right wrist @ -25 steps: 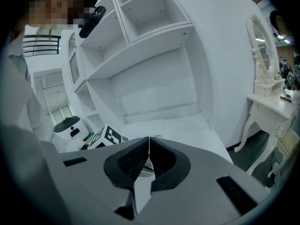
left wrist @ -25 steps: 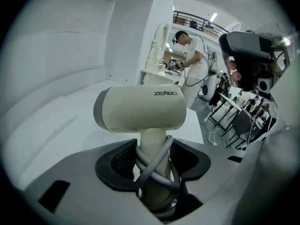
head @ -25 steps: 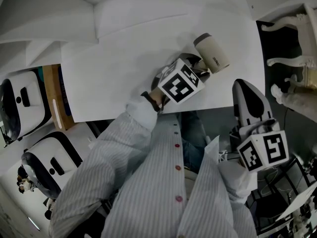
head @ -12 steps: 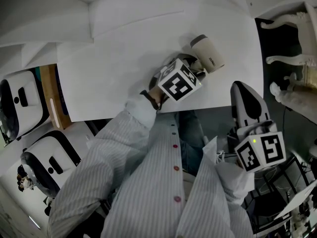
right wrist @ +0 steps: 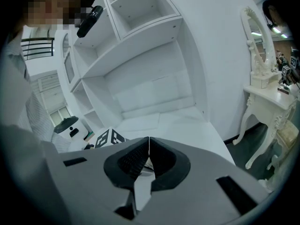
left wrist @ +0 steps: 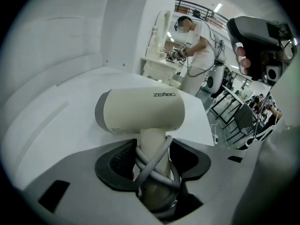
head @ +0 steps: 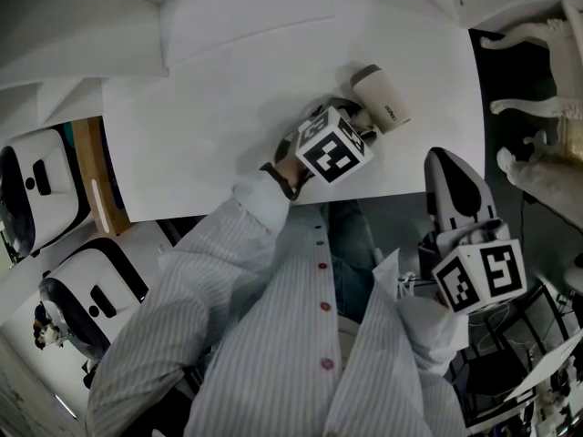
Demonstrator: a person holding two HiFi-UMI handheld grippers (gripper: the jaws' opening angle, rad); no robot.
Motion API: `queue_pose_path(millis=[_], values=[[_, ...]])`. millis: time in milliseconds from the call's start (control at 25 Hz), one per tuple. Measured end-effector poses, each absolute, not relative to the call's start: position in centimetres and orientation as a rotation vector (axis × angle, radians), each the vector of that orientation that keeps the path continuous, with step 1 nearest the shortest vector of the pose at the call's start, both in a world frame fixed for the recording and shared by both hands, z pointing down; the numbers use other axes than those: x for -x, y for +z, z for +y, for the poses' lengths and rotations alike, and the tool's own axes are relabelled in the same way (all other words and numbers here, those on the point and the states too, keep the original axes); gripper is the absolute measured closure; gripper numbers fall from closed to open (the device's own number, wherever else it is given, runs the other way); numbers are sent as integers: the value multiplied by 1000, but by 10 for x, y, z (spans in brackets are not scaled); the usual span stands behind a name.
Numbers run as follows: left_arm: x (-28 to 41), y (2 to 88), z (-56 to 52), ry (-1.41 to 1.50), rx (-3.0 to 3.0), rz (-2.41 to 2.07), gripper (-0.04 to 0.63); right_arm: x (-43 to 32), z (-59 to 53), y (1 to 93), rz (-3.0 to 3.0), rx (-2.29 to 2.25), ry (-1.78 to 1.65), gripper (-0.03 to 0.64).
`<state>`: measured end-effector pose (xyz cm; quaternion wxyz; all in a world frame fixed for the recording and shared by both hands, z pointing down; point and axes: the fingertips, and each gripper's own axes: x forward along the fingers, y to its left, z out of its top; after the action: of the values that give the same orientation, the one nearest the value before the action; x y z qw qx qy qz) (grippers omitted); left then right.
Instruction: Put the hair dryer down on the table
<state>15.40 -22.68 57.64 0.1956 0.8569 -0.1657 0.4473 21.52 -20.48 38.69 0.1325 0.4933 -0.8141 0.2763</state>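
Over the white table [head: 228,107], my left gripper [left wrist: 152,165], clamped on the hair dryer [left wrist: 140,109], has dipped lower, so landing looks close; my right gripper [right wrist: 148,153] waits closed, empty.

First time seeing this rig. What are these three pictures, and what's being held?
No robot: a person holds a two-jaw gripper in each hand. The head view is from a camera on the person's head, looking down; each gripper view is from a camera riding on that gripper, looking along its jaws. The marker cubes belong to the grippers. The left gripper grips the handle of a beige hair dryer, cord wound round it, over the white table; whether it touches the table is unclear. The right gripper is shut and empty, beyond the table's near edge.
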Motion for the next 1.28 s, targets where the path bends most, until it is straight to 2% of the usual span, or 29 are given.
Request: queue_pose_path(millis=[1280], values=[[-161,581,-220,1311,-2398,-405,350,-211,-210,393,-2358,-1424,838,604]])
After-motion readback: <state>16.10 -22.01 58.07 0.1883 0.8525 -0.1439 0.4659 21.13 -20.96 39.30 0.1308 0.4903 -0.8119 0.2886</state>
